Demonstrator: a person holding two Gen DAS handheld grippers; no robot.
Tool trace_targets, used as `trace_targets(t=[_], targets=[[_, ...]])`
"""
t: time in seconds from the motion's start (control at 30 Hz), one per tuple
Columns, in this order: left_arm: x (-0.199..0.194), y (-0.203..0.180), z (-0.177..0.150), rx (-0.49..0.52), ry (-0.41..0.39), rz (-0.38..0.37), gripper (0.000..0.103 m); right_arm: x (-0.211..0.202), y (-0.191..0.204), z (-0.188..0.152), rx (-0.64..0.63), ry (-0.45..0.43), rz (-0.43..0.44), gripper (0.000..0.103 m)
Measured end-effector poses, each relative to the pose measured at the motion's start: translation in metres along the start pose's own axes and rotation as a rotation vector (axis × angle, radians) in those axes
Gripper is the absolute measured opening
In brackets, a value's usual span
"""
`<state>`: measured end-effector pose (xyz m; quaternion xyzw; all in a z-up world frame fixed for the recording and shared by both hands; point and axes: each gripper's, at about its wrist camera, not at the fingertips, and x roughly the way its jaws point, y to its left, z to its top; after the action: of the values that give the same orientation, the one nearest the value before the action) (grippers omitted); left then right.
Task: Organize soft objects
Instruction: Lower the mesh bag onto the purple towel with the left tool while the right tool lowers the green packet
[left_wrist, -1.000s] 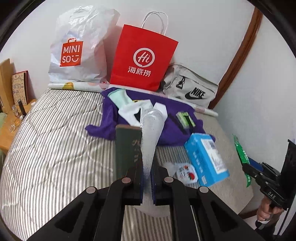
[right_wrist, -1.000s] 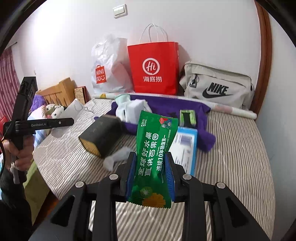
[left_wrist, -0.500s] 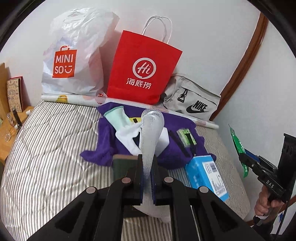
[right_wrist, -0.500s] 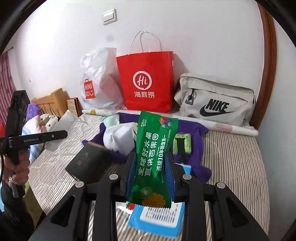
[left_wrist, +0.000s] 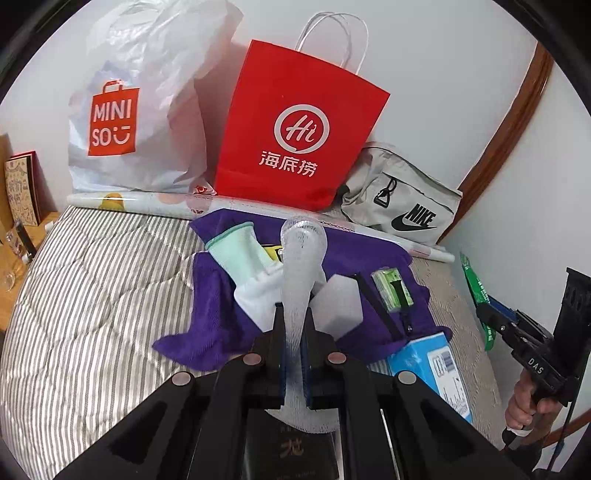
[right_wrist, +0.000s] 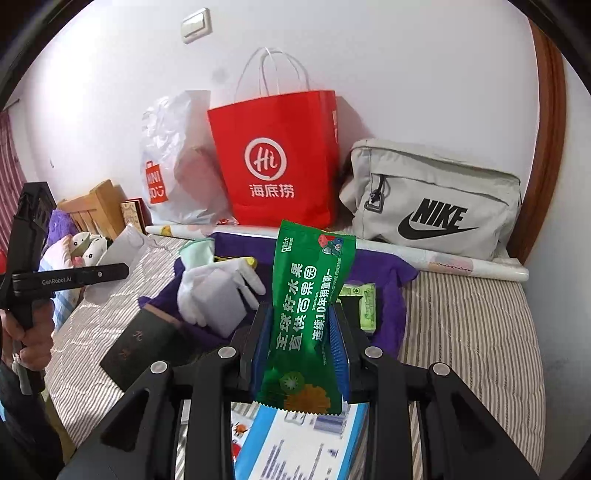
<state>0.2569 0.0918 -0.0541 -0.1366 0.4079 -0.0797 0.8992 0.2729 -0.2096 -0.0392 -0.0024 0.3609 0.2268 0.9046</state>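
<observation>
A white foam net sleeve (left_wrist: 301, 273) is pinched flat in the left gripper (left_wrist: 293, 354), fingers fully closed on it. A green snack pouch (right_wrist: 308, 317) is clamped in the right gripper (right_wrist: 301, 354), fingers partly open to pouch width. Both are held above the bed (left_wrist: 92, 295). Nothing looks sorted yet: gloves (right_wrist: 207, 291), purple cloth (left_wrist: 221, 317) etc. are left, w/ red bag (left_wrist: 295, 136) behind.

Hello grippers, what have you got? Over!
Left gripper shut on white foam net. Right gripper shut on green snack packet. Nothing blocking the bags.
</observation>
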Motion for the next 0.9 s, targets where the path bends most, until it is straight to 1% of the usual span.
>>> trace_targets(t=[0.23, 0.3, 0.43, 0.53, 0.73, 0.9], targets=[[0.019, 0.002, 0.015, 0.007, 0.004, 0.005, 0.007, 0.034, -0.017, 0.008, 0.003, 0.038, 0.0, 0.031], [0.024, 0.006, 0.02, -0.006, 0.003, 0.012, 0.007, 0.043, -0.022, 0.011, 0.005, 0.048, 0.002, 0.031], [0.036, 0.007, 0.027, -0.011, 0.013, 0.012, 0.007, 0.063, -0.028, 0.016, 0.004, 0.08, 0.023, 0.031], [0.045, 0.008, 0.03, -0.018, 0.024, 0.01, 0.007, 0.082, -0.027, 0.016, -0.012, 0.122, 0.049, 0.031], [0.061, 0.01, 0.035, -0.027, 0.045, -0.037, 0.007, 0.107, -0.025, 0.013, -0.054, 0.174, 0.052, 0.031], [0.075, 0.009, 0.04, -0.029, 0.073, -0.056, 0.007, 0.116, -0.026, 0.008, -0.057, 0.2, 0.047, 0.031]])
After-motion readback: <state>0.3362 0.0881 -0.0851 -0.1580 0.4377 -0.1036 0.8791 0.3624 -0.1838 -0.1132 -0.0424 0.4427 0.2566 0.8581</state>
